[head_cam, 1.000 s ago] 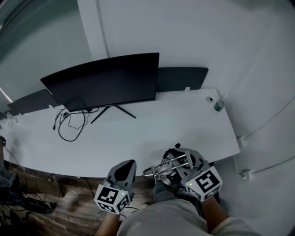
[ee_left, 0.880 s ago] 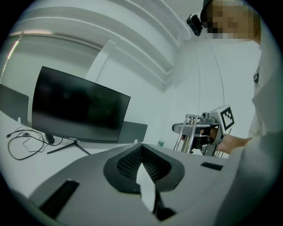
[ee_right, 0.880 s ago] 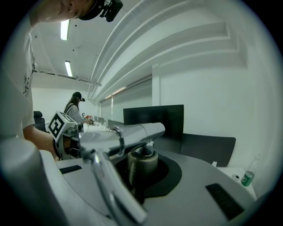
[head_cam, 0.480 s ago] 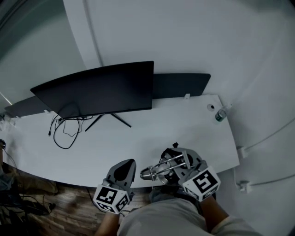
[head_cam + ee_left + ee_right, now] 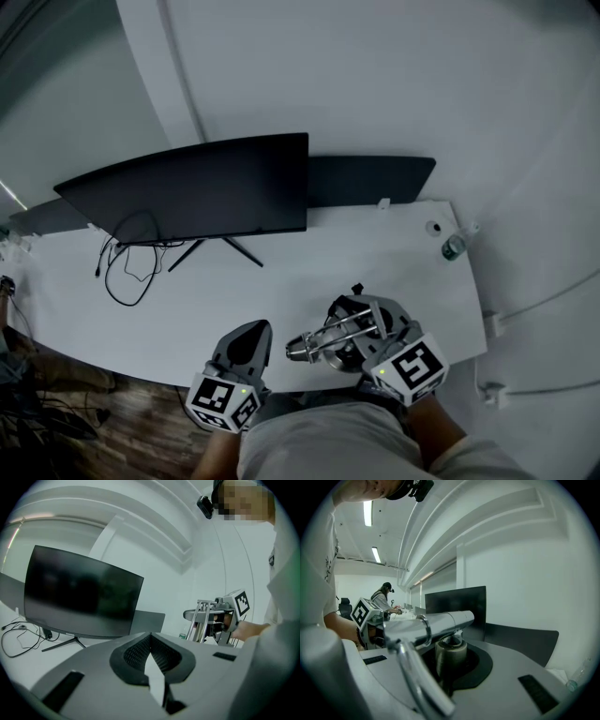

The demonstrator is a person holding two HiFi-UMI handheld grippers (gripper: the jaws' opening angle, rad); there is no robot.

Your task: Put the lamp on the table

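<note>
Currently, carrying step: chrome tubular metal lamp clamped in right gripper, over near edge of white table, not yet down; left gripper closed, empty; next, lower onto bare tabletop.

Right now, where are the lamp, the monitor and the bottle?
lamp (image 5: 305, 351): head view, on its shiny metal head.
monitor (image 5: 187, 192): head view, on the middle of its dark screen.
bottle (image 5: 453, 247): head view, on its greenish body.
</note>
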